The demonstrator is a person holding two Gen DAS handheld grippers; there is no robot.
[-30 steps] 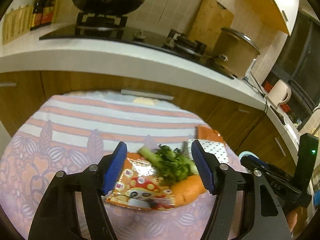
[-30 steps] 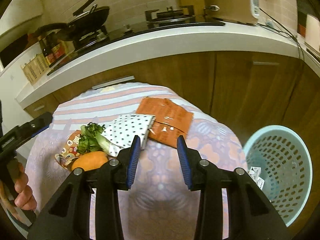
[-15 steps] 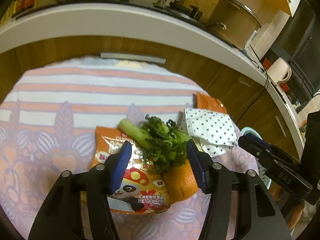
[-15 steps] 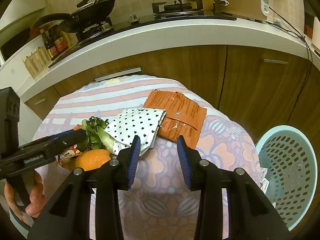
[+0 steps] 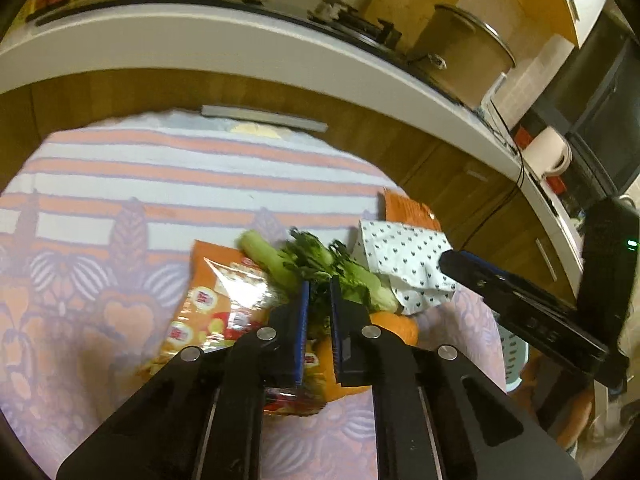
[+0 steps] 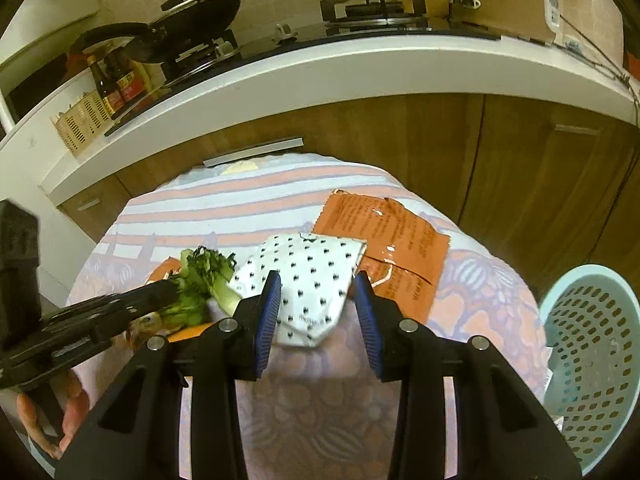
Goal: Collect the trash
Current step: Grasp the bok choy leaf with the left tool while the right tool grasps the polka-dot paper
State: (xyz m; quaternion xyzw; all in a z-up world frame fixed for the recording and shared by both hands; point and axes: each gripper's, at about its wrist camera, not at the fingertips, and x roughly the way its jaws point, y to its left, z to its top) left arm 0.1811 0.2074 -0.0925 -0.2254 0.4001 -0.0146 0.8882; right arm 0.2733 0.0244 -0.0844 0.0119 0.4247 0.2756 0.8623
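A pile of trash lies on the striped tablecloth (image 5: 160, 184). It holds a leafy green vegetable (image 5: 276, 264), an orange snack bag (image 5: 216, 300), an orange fruit (image 5: 394, 326), a white dotted packet (image 6: 308, 264) and a flat orange wrapper (image 6: 392, 240). My left gripper (image 5: 319, 284) is shut on the vegetable's dark leaves, pointing steeply down at the pile. My right gripper (image 6: 318, 284) stands open, its blue fingers on either side of the dotted packet's near corner without pressing on it. From the right wrist view, the left gripper (image 6: 168, 286) reaches in from the left.
A pale blue perforated basket (image 6: 600, 280) stands on the floor right of the table, with some scraps inside. A white kitchen counter (image 6: 320, 72) with a hob and pan runs behind the table above wooden cabinets. A hand (image 6: 72, 412) holds the left gripper's handle.
The left gripper sank onto the pile and its jaws closed from wide apart onto the vegetable leaves. The right gripper moved forward until the dotted packet's corner came between its fingers.
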